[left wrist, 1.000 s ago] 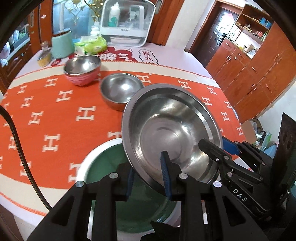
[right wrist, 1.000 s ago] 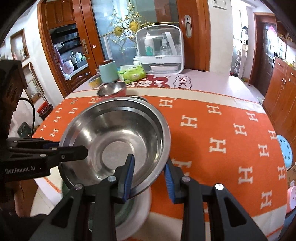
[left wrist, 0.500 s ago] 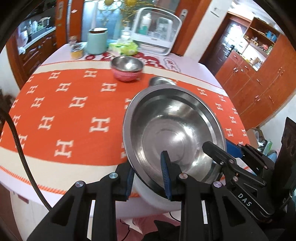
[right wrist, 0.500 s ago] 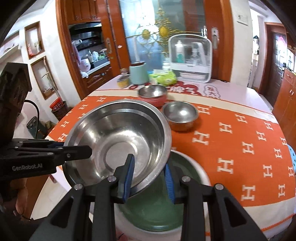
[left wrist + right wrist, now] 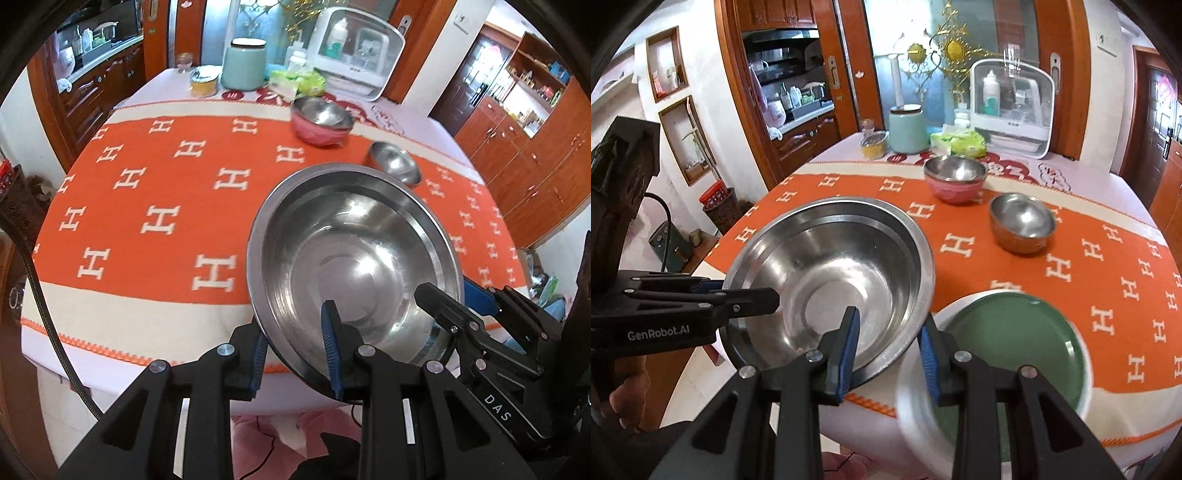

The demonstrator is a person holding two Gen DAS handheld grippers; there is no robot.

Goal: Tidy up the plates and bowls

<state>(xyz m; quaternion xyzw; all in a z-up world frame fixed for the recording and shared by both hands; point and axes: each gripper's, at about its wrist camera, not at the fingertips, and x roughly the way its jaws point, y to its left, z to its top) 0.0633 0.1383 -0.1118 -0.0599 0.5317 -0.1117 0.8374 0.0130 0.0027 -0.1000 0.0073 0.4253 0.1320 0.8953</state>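
Ahead of both my tongs spreads the table (image 5: 122, 325) under its orange cloth (image 5: 155, 184), the widest thing here, with spare room on it past my left tongs, which I judge is why I carry that way. Next in size, the steel basin (image 5: 354, 254) hangs in the air between my tongs, tilted, its rim pinched from two sides so its weight is shared. My left tongs (image 5: 295, 343) are narrowed onto the near rim, one pad inside and one outside; my right tongs (image 5: 890, 350) clamp the opposite rim the same way. Just right of my right tongs lies the green plate (image 5: 1008, 347) at the table's edge, clear of the basin. Farther ahead stand the pink bowl (image 5: 955, 179) and, nearer and to its right, the small steel bowl (image 5: 1021, 221), apart and waiting to be sorted.
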